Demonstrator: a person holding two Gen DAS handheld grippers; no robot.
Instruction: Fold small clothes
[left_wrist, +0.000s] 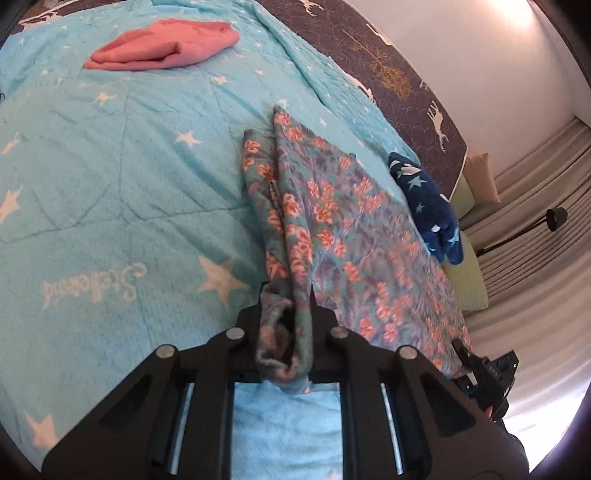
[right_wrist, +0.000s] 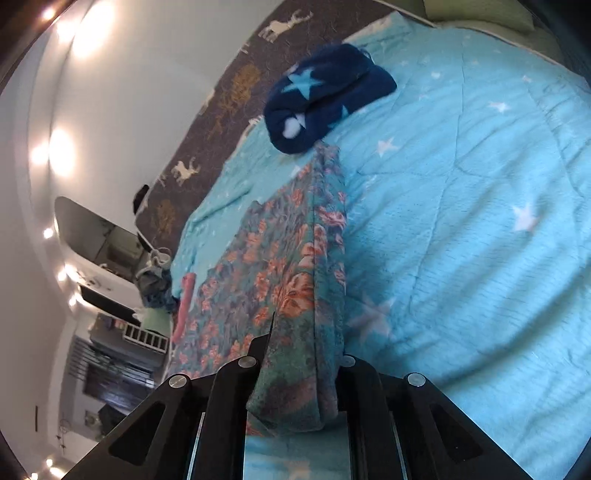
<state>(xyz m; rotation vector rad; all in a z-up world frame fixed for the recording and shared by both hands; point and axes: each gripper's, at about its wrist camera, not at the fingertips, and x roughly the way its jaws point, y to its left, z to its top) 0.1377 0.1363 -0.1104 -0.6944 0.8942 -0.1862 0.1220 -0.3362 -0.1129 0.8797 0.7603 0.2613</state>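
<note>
The floral garment (left_wrist: 332, 221) lies on the bed, on a light blue star-print quilt (left_wrist: 110, 166), and both grippers have hold of it. In the left wrist view the left gripper (left_wrist: 286, 317) sits at the lower centre of the frame, its jaws closed on a bunched end of the cloth — the fabric is squeezed into a thick roll between them. From there the garment's long axis runs up the frame, leaning slightly left, to a narrow tip near the centre, while the rest of the cloth spreads to the lower right, where part of the other gripper shows near the frame edge.

In the right wrist view the right gripper (right_wrist: 299, 350) is at the lower centre, jaws pinched on a folded edge of the same floral garment (right_wrist: 266, 266). Here a straight fold line runs up the frame from the jaws towards the upper centre, and the body of the cloth spreads to the left of that line.

A dark blue fleece piece with pale stars (right_wrist: 325, 96) lies just past the garment's far tip in the right view, whether touching it is unclear. A folded pink garment (left_wrist: 166, 44) sits well apart at the upper left of the left view.
</note>
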